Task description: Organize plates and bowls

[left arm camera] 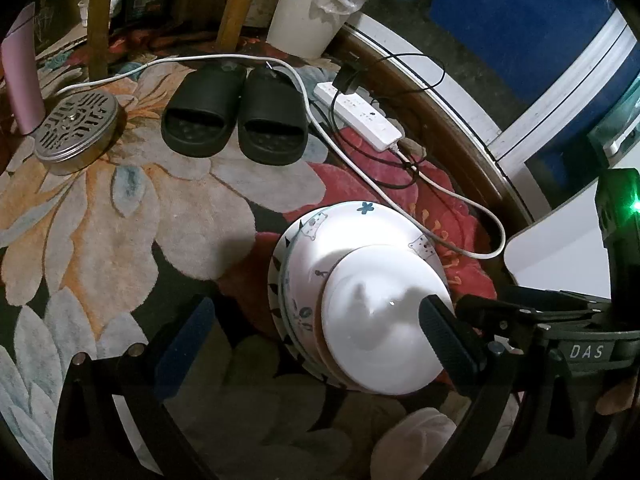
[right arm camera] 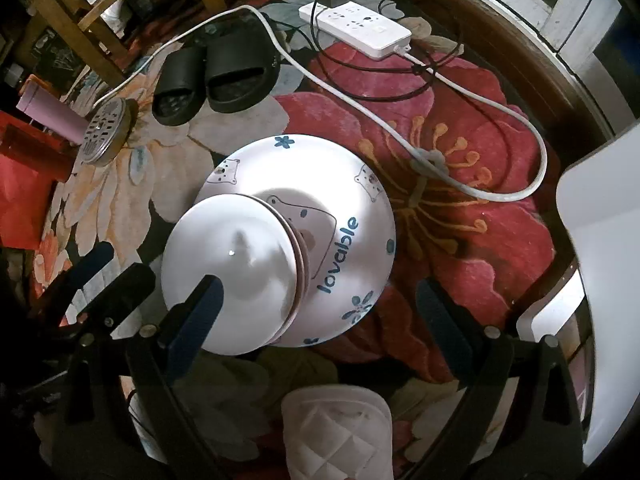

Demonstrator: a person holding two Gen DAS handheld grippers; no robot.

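A stack of dishes stands on a glass table. At the bottom is a white bowl with blue bears and flowers (left arm camera: 352,228) (right arm camera: 344,208), marked "lovable". Small plain white plates (left arm camera: 384,320) (right arm camera: 236,264) lie stacked inside it. My left gripper (left arm camera: 316,340) is open; its right finger (left arm camera: 448,344) is over the white plates' edge and its left finger (left arm camera: 188,344) is well clear. My right gripper (right arm camera: 320,320) is open; its left finger (right arm camera: 196,320) is at the white plates' near rim, its right finger (right arm camera: 444,320) beyond the bowl.
Through the glass I see a floral rug, black slippers (left arm camera: 236,116) (right arm camera: 216,76), a white power strip with cables (left arm camera: 360,116) (right arm camera: 360,24) and a white slipper (right arm camera: 336,432). A round metal tin (left arm camera: 76,128) and a pink flask (left arm camera: 22,80) stand at the left. A white object (right arm camera: 600,240) is at right.
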